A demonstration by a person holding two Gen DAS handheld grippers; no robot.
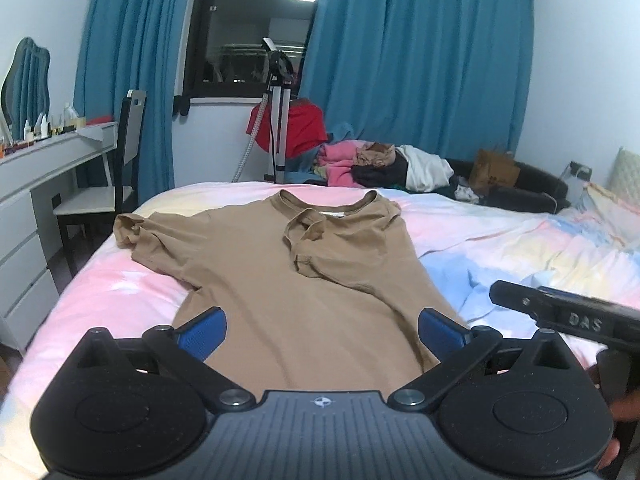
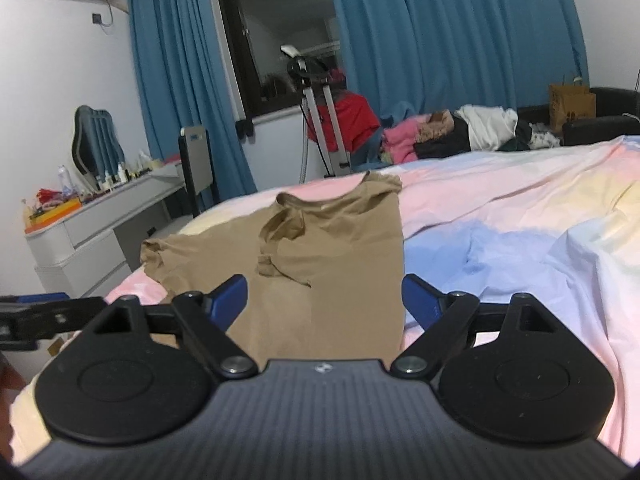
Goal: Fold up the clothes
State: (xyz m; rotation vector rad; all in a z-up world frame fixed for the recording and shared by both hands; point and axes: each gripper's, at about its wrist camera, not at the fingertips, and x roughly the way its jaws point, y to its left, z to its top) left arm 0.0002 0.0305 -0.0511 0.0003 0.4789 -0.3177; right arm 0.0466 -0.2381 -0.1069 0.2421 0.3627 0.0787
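A tan T-shirt (image 1: 280, 276) lies flat on the pastel bed sheet (image 1: 500, 240), collar away from me. Its right sleeve is folded in over the chest; its left sleeve sticks out to the left. It also shows in the right wrist view (image 2: 336, 260). My left gripper (image 1: 322, 330) is open and empty, hovering over the shirt's lower part. My right gripper (image 2: 324, 300) is open and empty, over the shirt's hem near its right edge. The right gripper's body shows in the left wrist view (image 1: 568, 312).
A heap of mixed clothes (image 1: 384, 164) lies beyond the bed's far edge. A tripod (image 1: 278, 120) stands by the window. A white dressing table (image 1: 44, 176) and a chair (image 1: 120, 168) stand to the left. A dark sofa holds a paper bag (image 1: 494, 170).
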